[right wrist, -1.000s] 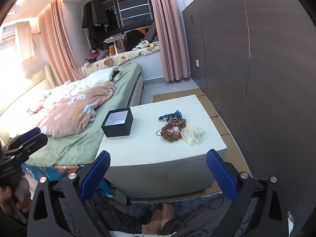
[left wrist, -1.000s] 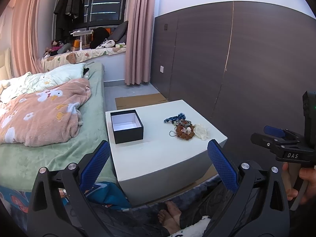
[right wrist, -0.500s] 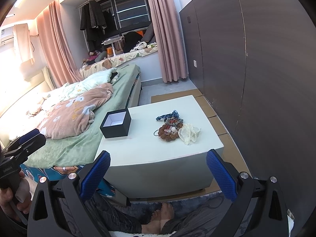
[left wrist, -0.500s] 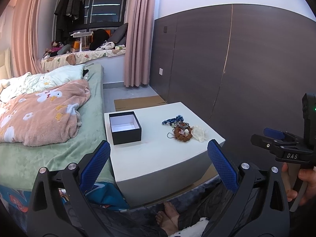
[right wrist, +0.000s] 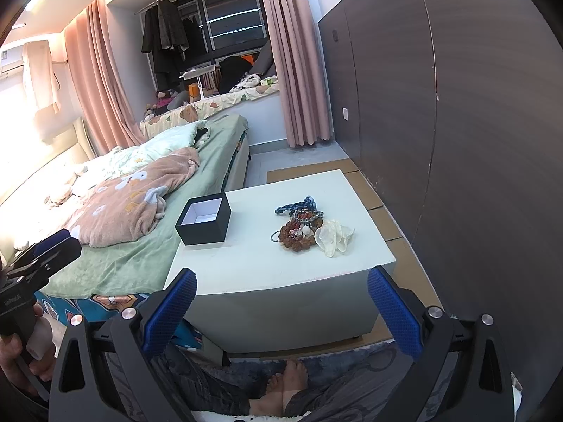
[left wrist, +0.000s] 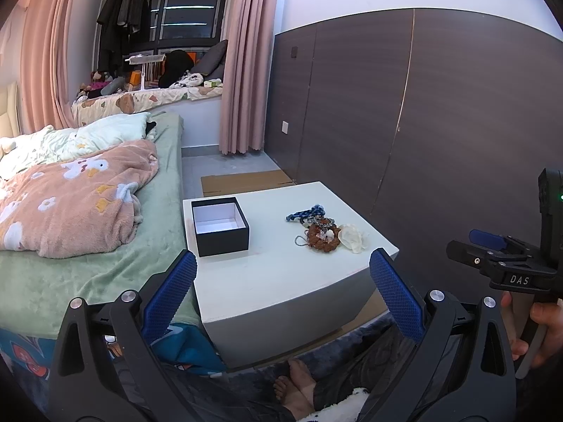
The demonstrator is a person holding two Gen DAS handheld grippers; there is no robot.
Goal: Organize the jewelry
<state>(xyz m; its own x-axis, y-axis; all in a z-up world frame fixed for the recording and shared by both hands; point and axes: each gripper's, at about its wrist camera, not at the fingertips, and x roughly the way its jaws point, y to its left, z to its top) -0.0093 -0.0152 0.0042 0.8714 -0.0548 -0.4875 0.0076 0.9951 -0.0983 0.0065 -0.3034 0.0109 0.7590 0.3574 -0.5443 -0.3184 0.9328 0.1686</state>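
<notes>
A pile of jewelry lies on the right part of a white table [left wrist: 267,281]: a brown bead bracelet [left wrist: 322,239], a blue bead string [left wrist: 304,212] and a pale translucent piece [left wrist: 352,237]. An open black box [left wrist: 220,227] with a white inside stands at the table's left. The same pile [right wrist: 299,234] and box [right wrist: 204,219] show in the right wrist view. My left gripper [left wrist: 281,281] is open and empty, short of the table's near edge. My right gripper [right wrist: 281,299] is open and empty, also short of the table.
A bed [left wrist: 70,246] with a pink blanket adjoins the table's left side. A dark panelled wall [left wrist: 440,123] runs close along the right. A person's bare feet [left wrist: 292,387] rest on a dark rug below the table. Cardboard lies on the floor behind the table.
Both views have shifted a little. The table and its objects sit slightly lower and nearer in frame. Both grippers stay open and nothing on the table has moved.
</notes>
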